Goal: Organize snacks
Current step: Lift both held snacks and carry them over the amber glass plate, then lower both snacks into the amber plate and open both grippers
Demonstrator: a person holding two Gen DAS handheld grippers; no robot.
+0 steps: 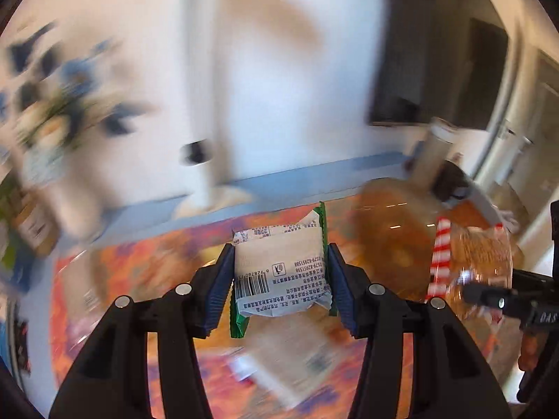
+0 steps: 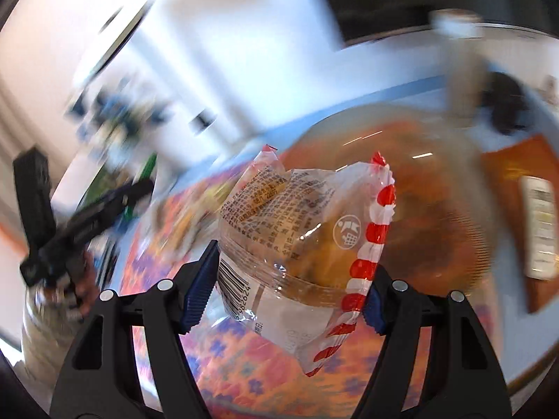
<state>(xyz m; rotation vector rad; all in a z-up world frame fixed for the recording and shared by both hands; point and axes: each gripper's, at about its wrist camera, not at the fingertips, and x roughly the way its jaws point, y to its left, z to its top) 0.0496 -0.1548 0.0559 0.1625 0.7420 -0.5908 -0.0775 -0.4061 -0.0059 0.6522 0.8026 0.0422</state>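
My left gripper is shut on a small white snack packet with green edges, held above the patterned orange tablecloth. My right gripper is shut on a clear snack packet with red and white striped edges, a brown cake inside. That packet and the right gripper also show at the right of the left wrist view. The left gripper shows blurred at the left of the right wrist view. A large amber glass bowl sits beyond both grippers.
Another pale packet lies on the cloth below the left gripper. An orange box with a white label lies at the right. A tall pale cylinder stands behind the bowl. Blurred flowers stand at the left.
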